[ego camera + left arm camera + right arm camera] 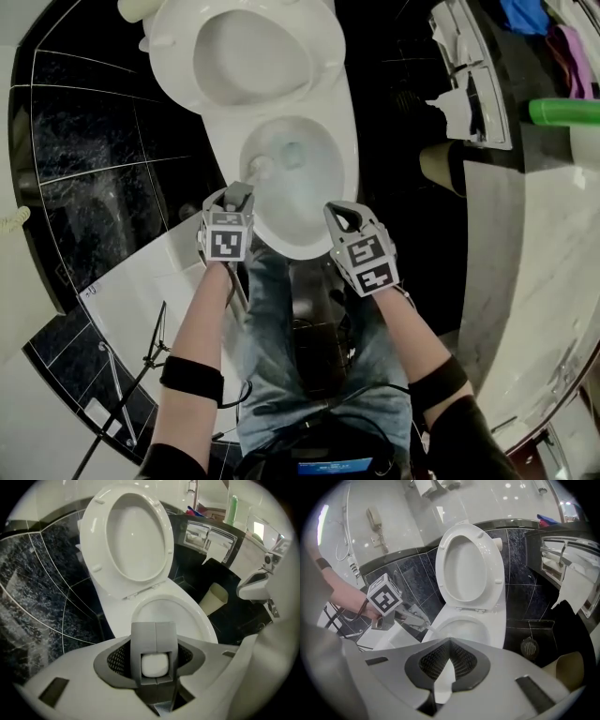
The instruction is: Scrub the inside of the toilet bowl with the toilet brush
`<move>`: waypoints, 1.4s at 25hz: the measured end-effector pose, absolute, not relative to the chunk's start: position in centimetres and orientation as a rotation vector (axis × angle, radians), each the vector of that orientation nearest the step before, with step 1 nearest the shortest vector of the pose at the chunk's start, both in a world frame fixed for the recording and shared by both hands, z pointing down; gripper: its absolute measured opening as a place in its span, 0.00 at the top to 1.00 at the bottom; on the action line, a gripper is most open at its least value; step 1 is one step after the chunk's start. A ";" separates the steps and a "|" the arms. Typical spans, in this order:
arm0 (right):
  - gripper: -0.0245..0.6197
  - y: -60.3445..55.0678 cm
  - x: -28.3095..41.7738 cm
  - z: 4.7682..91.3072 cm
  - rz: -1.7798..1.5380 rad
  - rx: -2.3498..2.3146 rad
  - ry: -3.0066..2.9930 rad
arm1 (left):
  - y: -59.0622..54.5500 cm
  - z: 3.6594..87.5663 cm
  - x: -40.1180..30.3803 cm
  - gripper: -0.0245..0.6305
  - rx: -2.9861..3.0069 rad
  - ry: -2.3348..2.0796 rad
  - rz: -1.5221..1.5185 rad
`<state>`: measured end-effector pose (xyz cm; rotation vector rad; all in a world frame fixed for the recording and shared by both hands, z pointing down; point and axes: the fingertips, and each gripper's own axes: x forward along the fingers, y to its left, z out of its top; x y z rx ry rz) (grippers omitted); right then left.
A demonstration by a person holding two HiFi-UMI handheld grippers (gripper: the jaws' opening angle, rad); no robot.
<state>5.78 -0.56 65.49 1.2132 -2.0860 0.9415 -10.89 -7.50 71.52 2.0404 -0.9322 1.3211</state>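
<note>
Toilet bowl (349,178), water (292,155) at bottom, toilet brush (261,170) head inside

Faded jeans (274,323), black elbow bands (192,380)

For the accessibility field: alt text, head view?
The left gripper holds a toilet brush, its head at the left inner edge of the toilet bowl, seat raised. The right gripper hangs empty over the bowl's front rim.

No word, brand or number is legible. The only signs are black-and-white square markers (226,244) on the left gripper (241,190), nine o'clock of centre, and the right gripper (341,214), four o'clock.
</note>
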 end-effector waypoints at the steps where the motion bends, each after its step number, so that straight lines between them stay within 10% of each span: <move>1: 0.94 -0.3 5.9 65.4 0.941 1.212 -2.083 | -6.7 71.6 -11.1 0.64 2.031 -0.924 1.322; 35: 0.94 3.4 13.5 64.1 0.990 1.360 -2.007 | 1.3 72.1 2.3 0.64 1.958 -0.853 1.111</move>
